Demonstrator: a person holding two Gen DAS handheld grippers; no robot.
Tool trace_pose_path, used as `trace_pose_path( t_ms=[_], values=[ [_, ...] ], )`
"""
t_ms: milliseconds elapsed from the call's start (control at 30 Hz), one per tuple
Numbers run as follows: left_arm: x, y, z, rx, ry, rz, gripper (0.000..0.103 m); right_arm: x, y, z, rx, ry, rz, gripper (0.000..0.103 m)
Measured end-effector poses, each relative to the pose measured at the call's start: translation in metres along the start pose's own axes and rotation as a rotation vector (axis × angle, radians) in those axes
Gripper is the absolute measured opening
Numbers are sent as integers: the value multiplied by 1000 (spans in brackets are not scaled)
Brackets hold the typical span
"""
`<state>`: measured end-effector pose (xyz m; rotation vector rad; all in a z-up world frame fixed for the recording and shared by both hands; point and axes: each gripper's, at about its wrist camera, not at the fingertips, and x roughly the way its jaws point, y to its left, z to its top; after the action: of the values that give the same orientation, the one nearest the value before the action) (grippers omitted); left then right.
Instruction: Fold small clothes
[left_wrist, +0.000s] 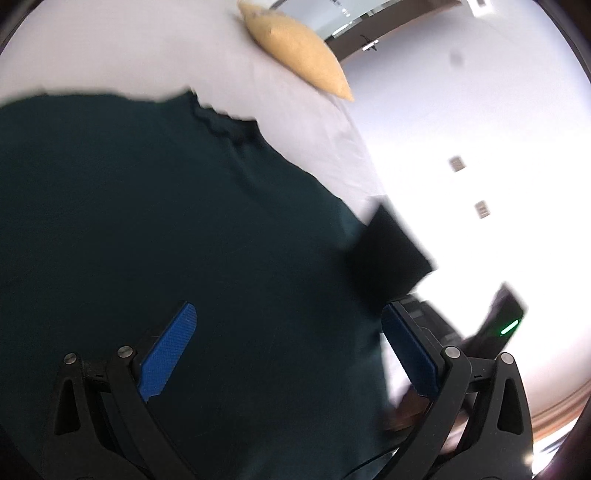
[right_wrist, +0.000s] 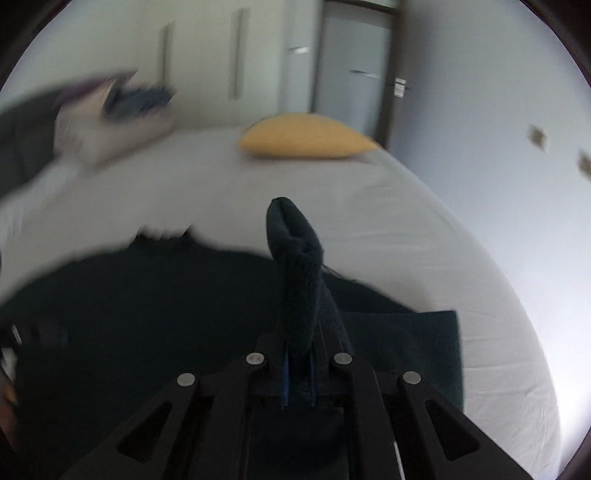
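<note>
- Dark green garment (left_wrist: 166, 229) is lying spread on the white bed sheet (left_wrist: 155, 48), covering most of the near part of the bed; its wavy-trimmed edge is facing the far end, where the sheet is bare.
- Left gripper (left_wrist: 288, 347) is hovering over the garment, tilted down toward it, jaws spread wide; blue pads (left_wrist: 170, 347) are showing on both fingers, nothing pinched between them.
- Whether the left fingertips are touching the cloth cannot be told; the view is blurred.
- Right gripper (right_wrist: 297, 369) is pointing down and forward over the bed, jaws pressed together on a bunched fold of the garment (right_wrist: 299, 280).
- That pinched fold is sticking up and out past the right fingertips as a thick roll, raised off the rest of the garment.
- In the right wrist view the rest of the garment is lying flat below and to the left of the gripper, with a squared corner toward the bed's right edge.
- Yellow pillow (right_wrist: 306, 140) is resting at the far end of the bed, well apart from the garment.
- A blurred pile of other clothes (right_wrist: 122, 110) is sitting near the far left corner of the bed.
- A black device with a green light (left_wrist: 509, 325) is showing just beyond the left gripper's right finger.
- Both views are motion-smeared.
</note>
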<state>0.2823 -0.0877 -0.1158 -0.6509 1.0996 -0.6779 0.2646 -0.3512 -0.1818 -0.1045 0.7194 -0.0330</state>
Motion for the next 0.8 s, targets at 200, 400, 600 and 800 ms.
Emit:
trace_pose_path(
  t_ms=[200, 400, 600, 800],
  values=[
    [38, 6, 23, -117, 85, -152, 102, 31, 27, -13, 14, 58, 34, 9],
    [79, 7, 45, -194, 169, -231, 100, 17, 41, -28, 6, 57, 47, 10],
    [110, 10, 57, -213, 227, -229, 36, 2, 48, -39, 5, 58, 92, 17],
    [110, 9, 46, -174, 221, -220, 7, -22, 21, -55, 181, 40, 179, 72]
  ],
)
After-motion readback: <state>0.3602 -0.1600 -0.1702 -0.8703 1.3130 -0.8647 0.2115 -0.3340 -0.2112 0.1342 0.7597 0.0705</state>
